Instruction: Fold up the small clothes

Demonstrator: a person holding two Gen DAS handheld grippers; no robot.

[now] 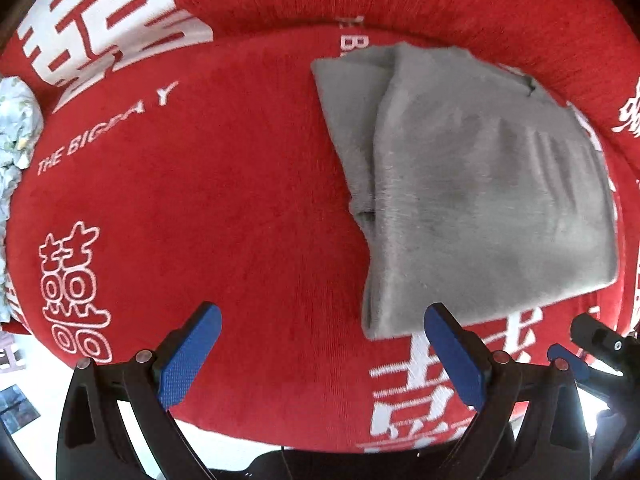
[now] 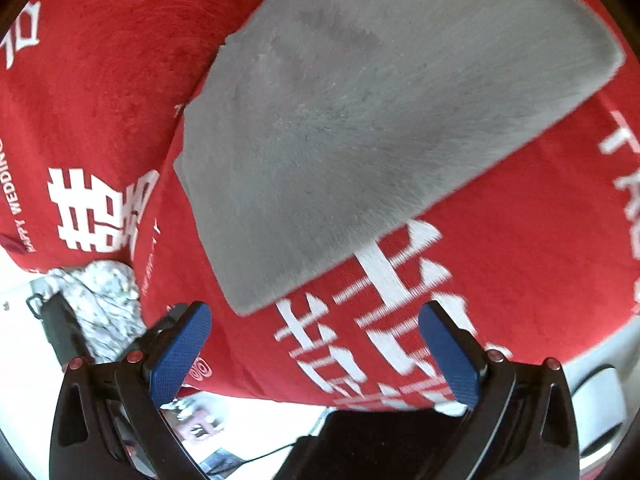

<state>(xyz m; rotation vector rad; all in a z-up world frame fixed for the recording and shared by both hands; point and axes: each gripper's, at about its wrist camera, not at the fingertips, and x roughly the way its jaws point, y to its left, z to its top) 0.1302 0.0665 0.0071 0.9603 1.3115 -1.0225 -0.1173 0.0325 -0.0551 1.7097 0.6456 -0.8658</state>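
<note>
A grey fleece garment lies folded flat on a red cover with white lettering. In the left wrist view it sits right of centre, its near corner just beyond my left gripper's right finger. My left gripper is open, with only red cloth between its blue pads. In the right wrist view the grey garment fills the upper middle, its near corner just ahead of my right gripper, which is open and holds nothing. The right gripper also shows at the lower right of the left wrist view.
A pale flowered cloth is bunched at the left edge of the red cover; the same flowered cloth shows lower left in the right wrist view. The cover's near edge drops to a bright floor with dark objects below.
</note>
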